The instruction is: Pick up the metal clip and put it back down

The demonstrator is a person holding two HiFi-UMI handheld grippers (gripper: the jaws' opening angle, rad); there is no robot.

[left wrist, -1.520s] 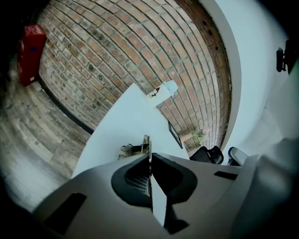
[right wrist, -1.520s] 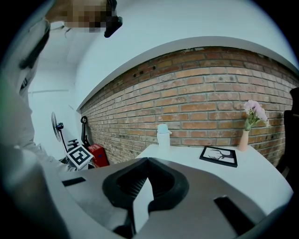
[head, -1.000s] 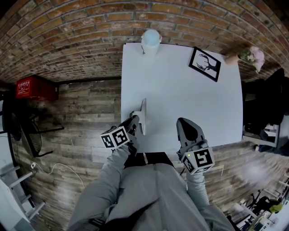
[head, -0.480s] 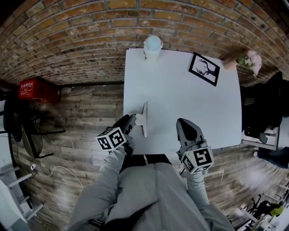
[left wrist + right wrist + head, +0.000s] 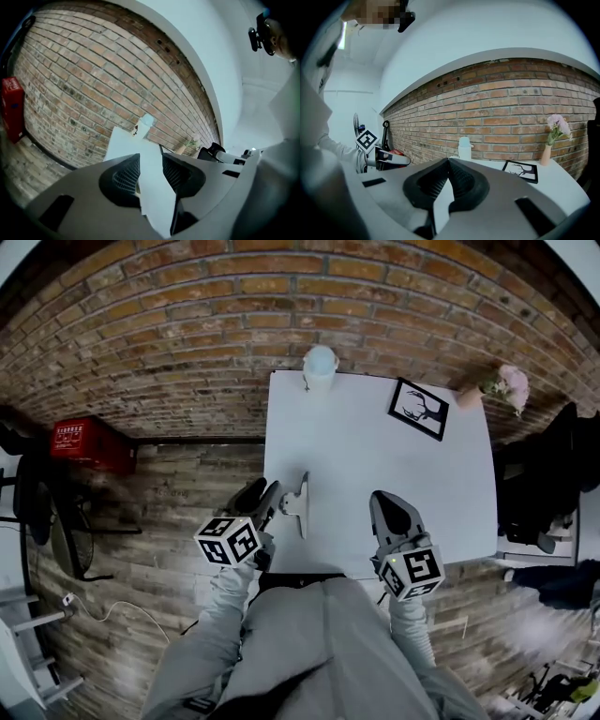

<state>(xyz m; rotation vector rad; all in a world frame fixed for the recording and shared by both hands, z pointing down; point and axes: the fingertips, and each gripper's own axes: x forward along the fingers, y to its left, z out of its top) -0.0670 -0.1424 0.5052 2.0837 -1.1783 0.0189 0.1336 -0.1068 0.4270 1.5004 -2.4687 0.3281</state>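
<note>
The left gripper (image 5: 151,157) has its fingers (image 5: 124,178) released and well apart; its jaws have just been opening. Between the two ribbed pads only the white table (image 5: 375,446) shows, running away from the fingertips towards the brick wall. A small pale speck sits against the inner edge of the left-hand pad, but it is too small to tell what it is.

In the head view the left gripper (image 5: 270,501) hangs over the table's left edge. The metal clip (image 5: 301,504) lies on the table just past its fingertips, on the side towards the right gripper. Its long bar runs across the line in which the fingers point. From this height it is hard to say whether a fingertip touches the clip's short arm, but the pads do not press on it.

The right gripper (image 5: 449,160) has its fingers (image 5: 461,180) clenched. The tips meet with nothing between them, and only a sliver of table shows in the gap behind the tips. In the head view this gripper (image 5: 380,498) is over the table's near edge, well apart from the clip, with bare table ahead of its fingertips.
</note>
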